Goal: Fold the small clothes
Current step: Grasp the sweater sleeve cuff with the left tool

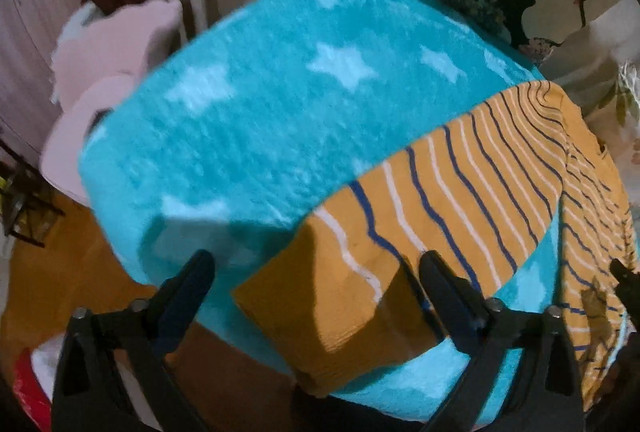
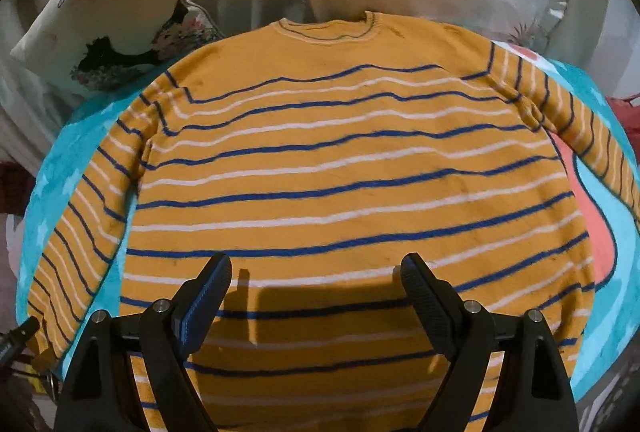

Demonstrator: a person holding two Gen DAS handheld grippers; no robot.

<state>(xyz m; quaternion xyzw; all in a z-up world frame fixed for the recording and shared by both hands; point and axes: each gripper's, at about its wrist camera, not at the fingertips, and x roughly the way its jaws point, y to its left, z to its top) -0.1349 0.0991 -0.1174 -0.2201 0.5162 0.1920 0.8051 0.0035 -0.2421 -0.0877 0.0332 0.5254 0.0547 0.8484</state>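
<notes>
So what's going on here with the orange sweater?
A person holds two grippers over a striped orange sweater spread flat on a turquoise star blanket. The left gripper is open around the sleeve cuff without pinching it. The right gripper hangs open above the sweater's lower body. No fold is made yet.

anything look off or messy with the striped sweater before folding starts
The orange striped sweater lies flat on the turquoise star blanket, neck away. Its body shows small dark smudges. One sleeve's cuff hangs past the blanket's near edge. Nothing looks torn.
</notes>
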